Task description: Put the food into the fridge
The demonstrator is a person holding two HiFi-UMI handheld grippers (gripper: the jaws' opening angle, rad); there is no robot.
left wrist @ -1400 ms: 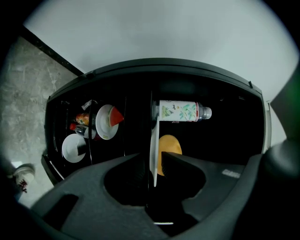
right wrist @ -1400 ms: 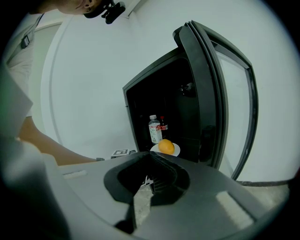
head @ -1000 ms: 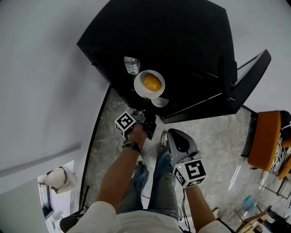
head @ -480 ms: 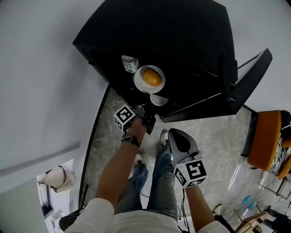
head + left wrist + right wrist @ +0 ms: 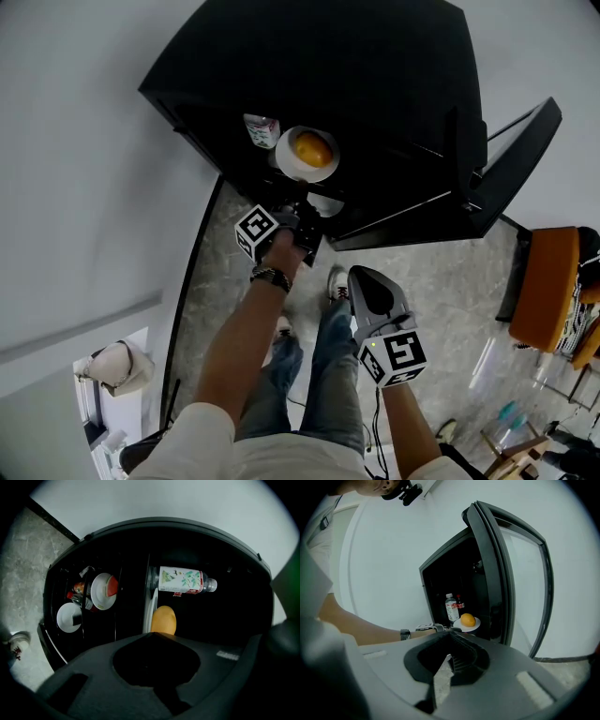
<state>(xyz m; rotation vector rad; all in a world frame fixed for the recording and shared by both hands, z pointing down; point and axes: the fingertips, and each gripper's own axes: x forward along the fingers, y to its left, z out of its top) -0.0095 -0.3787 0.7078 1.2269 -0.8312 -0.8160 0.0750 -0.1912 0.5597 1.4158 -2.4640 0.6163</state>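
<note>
Looks like a plain office or lab room rather than a home kitchen. Bare white walls [image 5: 84, 187] and a grey marbled floor [image 5: 441, 272]. Small black fridge [image 5: 375, 84] set low at floor level, its glass door [image 5: 525, 588] swung open. Orange chair [image 5: 544, 281] and loose clutter [image 5: 530, 417] off to the right.

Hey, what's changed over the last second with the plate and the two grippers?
The left gripper, shut on the plate, has carried it and the orange on it further into the fridge, closer to the bottle. Unchanged: the grip on the plate's rim, the right gripper held back shut and empty, the fridge door open.
</note>
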